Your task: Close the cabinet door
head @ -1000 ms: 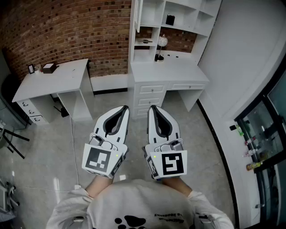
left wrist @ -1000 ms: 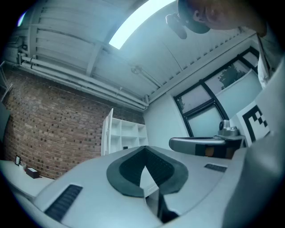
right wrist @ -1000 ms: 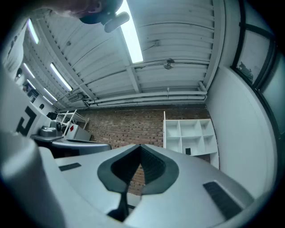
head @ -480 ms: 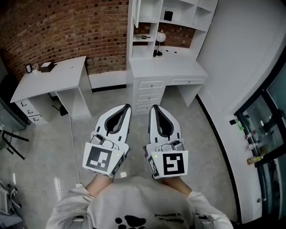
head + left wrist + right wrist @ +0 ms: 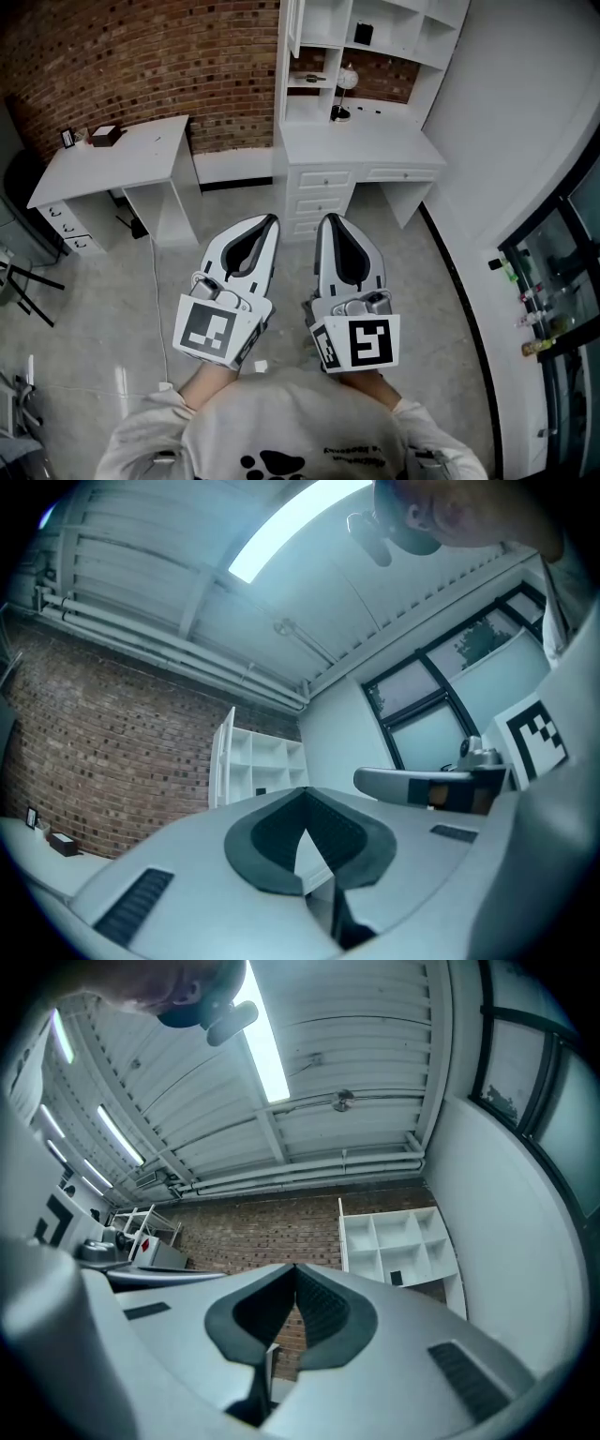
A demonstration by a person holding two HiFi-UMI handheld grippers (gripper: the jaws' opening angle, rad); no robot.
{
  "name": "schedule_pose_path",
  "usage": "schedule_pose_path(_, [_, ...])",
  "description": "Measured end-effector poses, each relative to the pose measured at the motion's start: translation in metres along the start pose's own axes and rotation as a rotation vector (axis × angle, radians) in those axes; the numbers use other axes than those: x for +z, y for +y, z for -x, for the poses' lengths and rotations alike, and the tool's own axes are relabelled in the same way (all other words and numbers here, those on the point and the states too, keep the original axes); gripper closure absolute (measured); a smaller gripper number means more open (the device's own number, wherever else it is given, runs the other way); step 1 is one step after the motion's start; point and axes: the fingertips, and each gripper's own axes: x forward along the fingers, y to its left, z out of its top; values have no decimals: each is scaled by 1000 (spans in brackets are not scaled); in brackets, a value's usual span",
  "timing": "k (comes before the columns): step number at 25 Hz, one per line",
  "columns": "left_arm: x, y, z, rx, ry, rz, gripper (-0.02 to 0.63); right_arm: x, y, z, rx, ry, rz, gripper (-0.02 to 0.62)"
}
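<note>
The white shelf cabinet (image 5: pixel 361 42) stands on a white drawer desk (image 5: pixel 356 145) against the brick wall, far from me. Its narrow door (image 5: pixel 292 23) hangs open at the top left of the shelves. It also shows as a white panel (image 5: pixel 225 761) in the left gripper view and edge-on (image 5: pixel 341 1232) in the right gripper view. My left gripper (image 5: pixel 272 218) and right gripper (image 5: pixel 324 218) are held side by side above the floor, well short of the cabinet. Both point toward it, tips touching, shut on nothing.
A second white desk (image 5: pixel 112 159) with a small box (image 5: pixel 105 133) stands at the left. A globe lamp (image 5: pixel 347 80) sits in the shelf niche. A black chair (image 5: pixel 19 281) is at the far left, a glass partition (image 5: pixel 553 281) at the right, a cable (image 5: pixel 155 281) on the floor.
The head view has shifted a little, so the furniture sits slightly differently in frame. The right gripper has rolled slightly. Both grippers stay side by side and shut.
</note>
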Motion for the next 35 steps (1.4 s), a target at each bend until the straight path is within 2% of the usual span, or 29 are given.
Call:
schedule_pose_path(3, [-3, 12, -17, 42, 8, -14, 600, -9, -8, -18, 34, -3, -8, 577])
schedule_pose_path(6, [-6, 15, -41, 53, -8, -11, 600, -13, -24, -37, 58, -14, -5, 577])
schedule_pose_path(18, [-38, 13, -163, 85, -33, -13, 600, -44, -123, -112, 147, -26, -19, 577])
schedule_pose_path(26, [-53, -6, -230, 129, -41, -21, 600, -62, -193, -131, 187, -23, -31, 577])
schedule_pose_path(31, [-61, -21, -255, 142, -27, -42, 600, -69, -221, -137, 217, -29, -57, 577])
schedule_pose_path(35, [-65, -20, -257, 180, -12, -47, 600, -77, -225, -140, 242, -33, -79, 577])
